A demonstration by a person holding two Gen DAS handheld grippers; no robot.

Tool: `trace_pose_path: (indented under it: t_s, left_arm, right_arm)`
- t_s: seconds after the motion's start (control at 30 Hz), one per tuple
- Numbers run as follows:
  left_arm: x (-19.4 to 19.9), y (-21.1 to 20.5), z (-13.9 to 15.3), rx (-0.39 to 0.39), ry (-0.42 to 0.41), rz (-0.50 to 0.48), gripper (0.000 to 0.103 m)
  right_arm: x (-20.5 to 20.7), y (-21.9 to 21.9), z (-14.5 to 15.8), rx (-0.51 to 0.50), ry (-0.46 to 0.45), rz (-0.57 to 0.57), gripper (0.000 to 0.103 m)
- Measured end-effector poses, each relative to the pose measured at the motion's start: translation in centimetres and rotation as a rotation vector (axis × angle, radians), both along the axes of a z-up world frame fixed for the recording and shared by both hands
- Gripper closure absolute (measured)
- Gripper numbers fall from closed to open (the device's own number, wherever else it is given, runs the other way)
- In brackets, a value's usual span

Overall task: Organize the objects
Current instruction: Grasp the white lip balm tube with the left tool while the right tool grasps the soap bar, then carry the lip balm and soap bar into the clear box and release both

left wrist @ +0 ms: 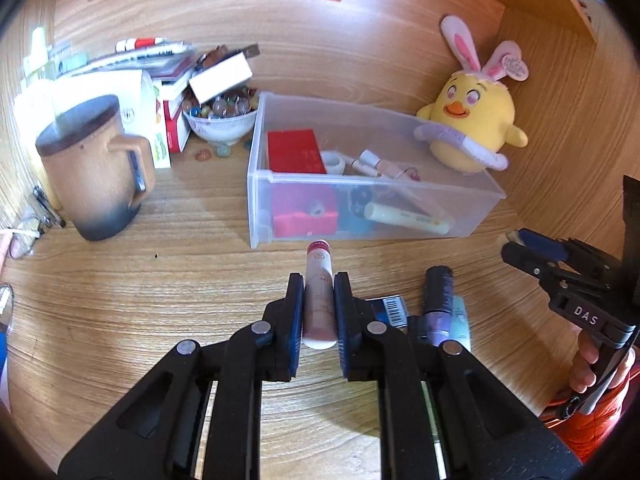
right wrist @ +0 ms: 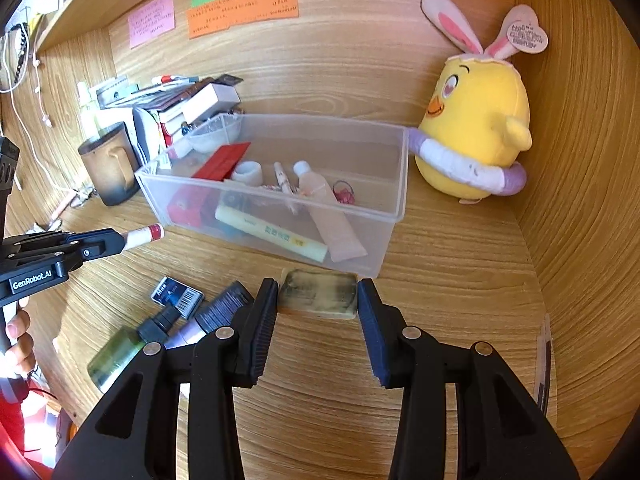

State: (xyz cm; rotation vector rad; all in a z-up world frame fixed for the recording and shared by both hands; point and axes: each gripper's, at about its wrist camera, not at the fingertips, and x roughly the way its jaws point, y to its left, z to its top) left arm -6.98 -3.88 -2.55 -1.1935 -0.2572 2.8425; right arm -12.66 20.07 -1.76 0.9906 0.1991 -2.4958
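Grippers each hold an item above the desk

Left gripper (left wrist: 319, 312) is clamped on a small pink-and-white tube with a red band (left wrist: 319, 292), its jaws drawn in narrow against the tube's sides; the tube's capped end pokes out past the fingertips toward the clear plastic bin (left wrist: 376, 196). From the right wrist view the same tube (right wrist: 142, 236) juts from that gripper (right wrist: 120, 241) to the left of the bin (right wrist: 280, 200), clear of the wooden desk (right wrist: 440, 280).

Right gripper (right wrist: 318, 304) grips a dirty, yellowish eraser block (right wrist: 318, 294) between its blue pads, jaws partly apart to the block's width, just in front of the bin's near wall.

Inside the bin lie a red box (left wrist: 296, 152), a pale yellow stick (right wrist: 272, 234), a soft pinkish tube (right wrist: 328, 212) and other small bits.

On the desk near the grippers lie a dark blue packet with a barcode (right wrist: 176, 294), a purple pen (right wrist: 208, 318) and a green bottle with a black cap (right wrist: 120, 354).

A yellow plush chick with rabbit ears (right wrist: 476, 128) stands to the right of the bin, just beside its corner. A brown mug (left wrist: 96, 168) and a bowl of marbles (left wrist: 220, 116) sit to the left.
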Motion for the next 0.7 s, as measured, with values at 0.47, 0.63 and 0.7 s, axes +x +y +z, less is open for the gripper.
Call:
trace_pose_path:
  t_s: [0.47, 0.63, 0.7]
  left_arm:
    - [0.7, 1.1, 4.1, -0.007, 0.118, -0.011, 0.089]
    - [0.2, 1.5, 5.4, -0.006, 0.157, -0.015, 0.089]
    - [-0.2, 1.6, 5.9, -0.008, 0.169, -0.016, 0.089]
  right_arm:
    - [0.2, -1.1, 3.0, -0.055, 0.068, 0.020, 0.066]
    - [-0.5, -1.7, 3.5, -0.070, 0.075, 0.026, 0.066]
    - [-0.8, -1.9, 3.8, -0.074, 0.081, 0.028, 0.066]
